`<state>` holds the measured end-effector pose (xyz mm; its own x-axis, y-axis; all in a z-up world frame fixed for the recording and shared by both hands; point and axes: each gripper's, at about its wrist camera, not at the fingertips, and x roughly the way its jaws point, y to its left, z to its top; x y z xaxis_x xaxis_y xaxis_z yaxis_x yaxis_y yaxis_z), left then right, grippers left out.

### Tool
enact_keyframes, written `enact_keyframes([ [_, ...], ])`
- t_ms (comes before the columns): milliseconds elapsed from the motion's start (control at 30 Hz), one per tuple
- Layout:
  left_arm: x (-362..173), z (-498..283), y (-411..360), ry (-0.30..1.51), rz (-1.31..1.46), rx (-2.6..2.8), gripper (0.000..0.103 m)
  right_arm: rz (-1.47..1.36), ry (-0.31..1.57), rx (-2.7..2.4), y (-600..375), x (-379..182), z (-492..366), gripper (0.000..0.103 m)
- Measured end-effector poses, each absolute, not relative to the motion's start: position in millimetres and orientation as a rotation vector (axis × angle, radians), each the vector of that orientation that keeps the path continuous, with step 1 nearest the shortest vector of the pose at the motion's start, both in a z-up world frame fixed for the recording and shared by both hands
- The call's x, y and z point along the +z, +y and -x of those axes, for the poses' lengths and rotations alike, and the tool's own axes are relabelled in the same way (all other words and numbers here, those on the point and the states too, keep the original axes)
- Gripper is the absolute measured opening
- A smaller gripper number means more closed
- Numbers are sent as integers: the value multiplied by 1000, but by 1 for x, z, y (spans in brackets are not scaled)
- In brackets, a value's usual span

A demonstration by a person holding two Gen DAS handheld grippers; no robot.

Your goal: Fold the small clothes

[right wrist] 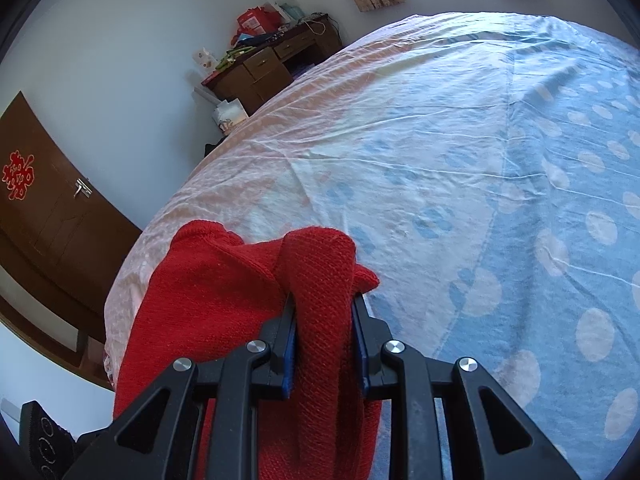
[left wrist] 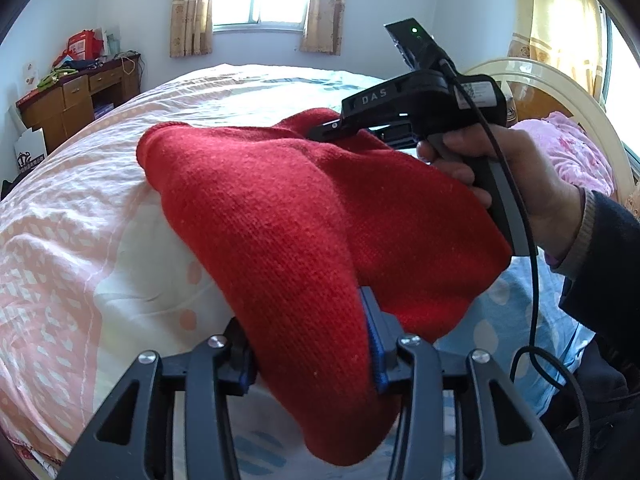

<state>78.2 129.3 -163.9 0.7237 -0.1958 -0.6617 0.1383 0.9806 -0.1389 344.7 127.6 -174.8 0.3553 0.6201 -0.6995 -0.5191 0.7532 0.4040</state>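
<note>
— Jaws?
— Left gripper (left wrist: 312, 356) and right gripper (right wrist: 324, 344) each pinch a bunch of the red sweater (left wrist: 280, 208), held above the bed (right wrist: 460, 152).
— Lie?
— It spans between them, right gripper farther out; neither is nearer.

Both hand-held grippers (left wrist: 312, 360) (right wrist: 324, 344) clamped.

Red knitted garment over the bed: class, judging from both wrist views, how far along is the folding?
Done: the red knitted garment has been picked up. In hand: the left gripper and right gripper each pinch bunched fabric, holding it above the bed sheet. Left: no neat fold shows yet; it hangs doubled and loose, so laying it flat and folding it remain, as far as can be seen.
</note>
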Motion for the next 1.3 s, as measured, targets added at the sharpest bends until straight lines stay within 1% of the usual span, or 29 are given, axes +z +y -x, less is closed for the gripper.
enact_keyframes([
  [67, -161, -81, 132, 746, 76, -181, 46, -98, 956, 733, 130, -173, -343, 25],
  [133, -156, -77, 132, 753, 60, -170, 50, -82, 954, 725, 130, -170, -341, 28],
  [167, -154, -76, 133, 755, 54, -165, 52, -84, 944, 724, 128, -166, -339, 29],
  [233, -149, -69, 138, 756, 49, -163, 53, -93, 924, 726, 123, -159, -334, 30],
  [267, -144, -66, 140, 752, 53, -162, 53, -89, 898, 721, 118, -150, -329, 32],
  [300, -139, -62, 143, 742, 56, -160, 57, -91, 880, 724, 114, -145, -324, 35],
  [333, -134, -59, 145, 723, 53, -149, 61, -110, 841, 737, 105, -134, -315, 43],
  [367, -127, -55, 146, 691, 47, -134, 66, -124, 820, 747, 100, -128, -309, 49],
  [400, -119, -52, 148, 654, 37, -117, 73, -142, 794, 765, 93, -120, -301, 50],
  [433, -113, -50, 149, 619, 30, -103, 78, -163, 762, 795, 87, -112, -288, 51],
  [467, -108, -51, 150, 596, 26, -88, 89, -169, 750, 815, 85, -108, -280, 51],
  [500, -104, -54, 151, 577, 18, -62, 94, -169, 747, 840, 84, -106, -272, 51],
  [633, -111, -76, 155, 582, -50, 63, 94, -143, 820, 947, 94, -122, -247, 51],
  [733, -133, -95, 171, 678, -68, 163, 94, -104, 891, 935, 98, -148, -240, 51],
  [767, -140, -100, 177, 711, -42, 162, 95, -90, 932, 911, 98, -161, -240, 51],
  [800, -146, -100, 183, 719, -10, 145, 95, -99, 934, 911, 95, -167, -240, 51],
  [867, -151, -95, 193, 701, 33, 142, 100, -132, 901, 916, 87, -169, -236, 51],
  [967, -152, -87, 198, 684, 35, 135, 102, -195, 882, 906, 76, -167, -239, 51],
  [1067, -147, -80, 203, 679, 42, 143, 102, -217, 881, 890, 70, -164, -237, 51],
  [1133, -140, -74, 193, 678, 11, 160, 101, -201, 869, 866, 68, -160, -229, 51],
  [1300, -106, -58, 165, 605, -34, 133, 101, -94, 744, 713, 58, -129, -192, 51],
])
